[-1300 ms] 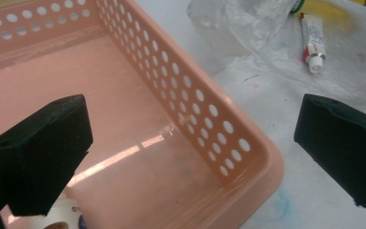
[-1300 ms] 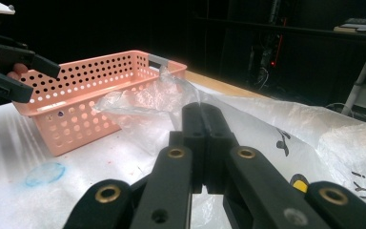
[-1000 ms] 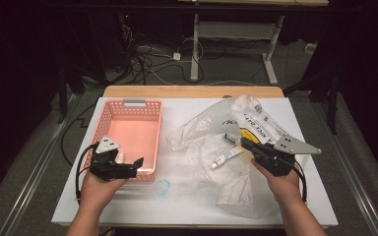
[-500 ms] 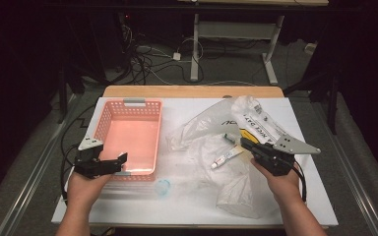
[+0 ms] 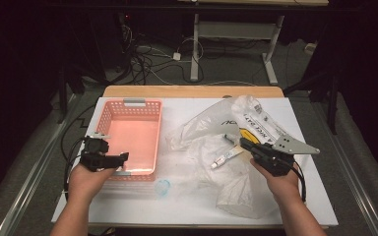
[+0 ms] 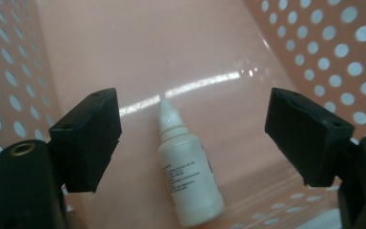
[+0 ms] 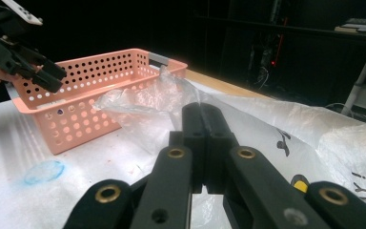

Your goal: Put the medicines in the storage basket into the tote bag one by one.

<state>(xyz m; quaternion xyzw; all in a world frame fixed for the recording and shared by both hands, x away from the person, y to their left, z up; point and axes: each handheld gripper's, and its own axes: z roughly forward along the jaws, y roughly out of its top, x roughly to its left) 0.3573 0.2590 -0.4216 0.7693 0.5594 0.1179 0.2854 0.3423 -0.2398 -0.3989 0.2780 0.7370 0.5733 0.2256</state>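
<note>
The left gripper (image 6: 190, 138) hangs over the pink basket (image 5: 133, 135), jaws spread and just narrowing, not touching the white dropper bottle (image 6: 188, 176) lying between them on the basket floor, apparently released. The right gripper (image 7: 202, 124), jaws pressed together empty, rests over the plastic bags (image 5: 226, 142).

Crinkled clear plastic bags (image 5: 236, 147) sprawl across the white table (image 5: 315, 196), a small blue ring (image 5: 163, 187) near the front edge.
</note>
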